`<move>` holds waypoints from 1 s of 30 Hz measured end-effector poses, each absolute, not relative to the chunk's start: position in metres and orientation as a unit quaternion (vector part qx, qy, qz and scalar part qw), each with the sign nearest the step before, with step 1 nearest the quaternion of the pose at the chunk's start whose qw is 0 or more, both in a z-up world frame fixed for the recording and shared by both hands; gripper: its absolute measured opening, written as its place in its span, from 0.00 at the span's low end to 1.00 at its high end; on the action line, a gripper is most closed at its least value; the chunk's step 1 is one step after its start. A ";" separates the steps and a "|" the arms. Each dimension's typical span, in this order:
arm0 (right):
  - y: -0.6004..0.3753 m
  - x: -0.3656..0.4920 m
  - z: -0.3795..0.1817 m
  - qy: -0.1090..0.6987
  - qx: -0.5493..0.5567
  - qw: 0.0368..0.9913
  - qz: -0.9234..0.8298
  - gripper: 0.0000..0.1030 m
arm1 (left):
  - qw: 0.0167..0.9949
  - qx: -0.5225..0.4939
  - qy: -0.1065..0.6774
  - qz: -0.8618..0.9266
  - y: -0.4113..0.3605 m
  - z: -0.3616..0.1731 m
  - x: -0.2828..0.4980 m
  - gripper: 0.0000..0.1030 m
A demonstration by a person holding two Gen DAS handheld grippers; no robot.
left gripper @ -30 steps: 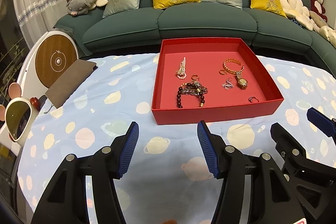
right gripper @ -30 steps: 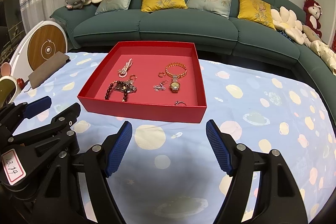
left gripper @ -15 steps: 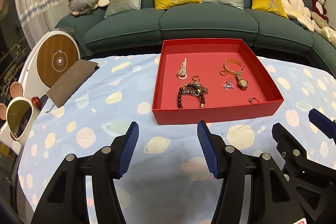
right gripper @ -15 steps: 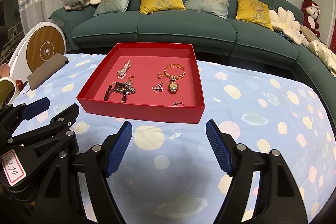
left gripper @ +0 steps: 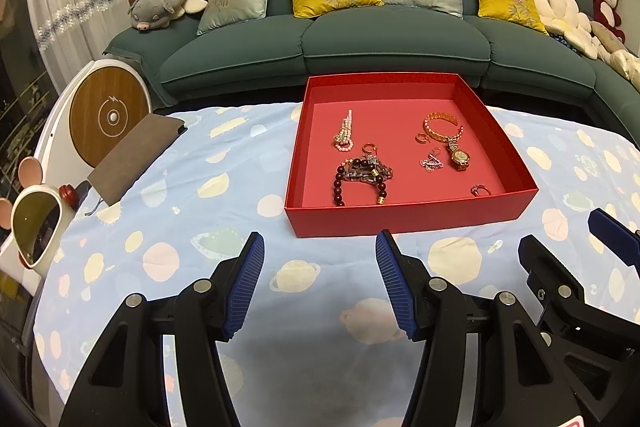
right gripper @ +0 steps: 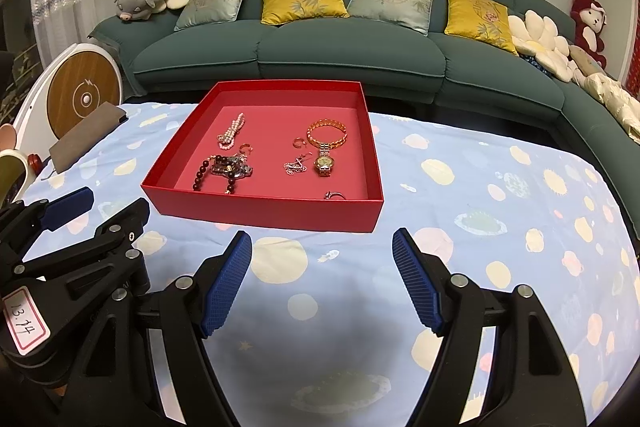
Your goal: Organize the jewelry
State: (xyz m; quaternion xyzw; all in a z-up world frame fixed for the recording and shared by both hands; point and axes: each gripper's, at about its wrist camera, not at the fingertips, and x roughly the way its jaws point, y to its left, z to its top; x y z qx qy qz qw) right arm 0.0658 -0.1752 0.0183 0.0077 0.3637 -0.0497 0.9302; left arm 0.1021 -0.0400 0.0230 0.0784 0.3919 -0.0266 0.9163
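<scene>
Since the frame a second earlier, both cameras had drawn back and risen slightly, so the shallow red cardboard tray (left gripper: 408,217) sat a little farther from the fingers; nothing inside it had shifted. The left gripper (left gripper: 319,283) and the right gripper (right gripper: 322,279) both hovered over the planet-print blue cloth on the surface (right gripper: 500,227), fingers spread wide and pinching nothing. The tray lay straight ahead of both, its near wall between the fingers and the jewelry. Within it, the dark wooden bead bracelet (left gripper: 360,179) tangled with a metal piece sat near-left, closer to the left gripper, its loop open toward the near wall. The small silver ring (right gripper: 335,195) lay near-right by the wall, closest to the right gripper. Farther in were the gold wristwatch (right gripper: 324,161), the amber bead bangle (right gripper: 327,133) and the pale pearl strand (left gripper: 345,135).
</scene>
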 end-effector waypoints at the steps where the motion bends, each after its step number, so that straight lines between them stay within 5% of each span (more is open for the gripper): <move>1: -0.175 0.066 0.018 0.364 0.008 0.930 -0.050 0.68 | 0.917 0.080 0.390 -0.026 -0.040 0.023 0.102 0.54; 30: -0.172 0.066 0.018 0.367 0.015 0.929 -0.052 0.68 | 0.916 0.083 0.393 -0.016 -0.038 0.024 0.103 0.54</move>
